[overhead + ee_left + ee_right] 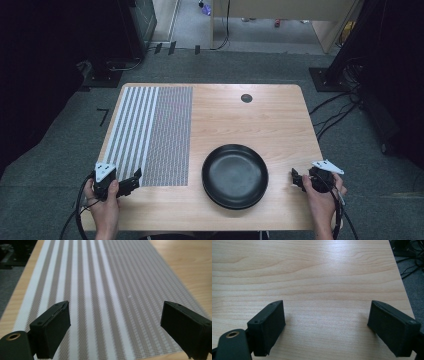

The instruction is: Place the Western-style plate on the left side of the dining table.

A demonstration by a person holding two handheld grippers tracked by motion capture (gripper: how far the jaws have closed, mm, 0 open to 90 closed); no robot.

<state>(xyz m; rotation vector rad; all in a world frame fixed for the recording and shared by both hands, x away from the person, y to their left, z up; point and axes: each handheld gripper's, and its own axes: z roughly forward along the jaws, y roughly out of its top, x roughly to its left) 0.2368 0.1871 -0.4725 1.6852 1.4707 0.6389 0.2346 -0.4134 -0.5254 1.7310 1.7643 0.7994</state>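
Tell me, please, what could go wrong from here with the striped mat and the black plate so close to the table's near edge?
1. The black plate sits close to the table's near edge, so a nudge from the right gripper might push it off.
2. The striped mat lies flat, so the open left gripper may scrape the wood or pinch only a corner.
3. The mat's right edge lies near the plate, so dragging the mat might knock it.

Your high view looks down from above you. Your left gripper [115,322] camera sits close over the striped mat [100,290], which both views share.
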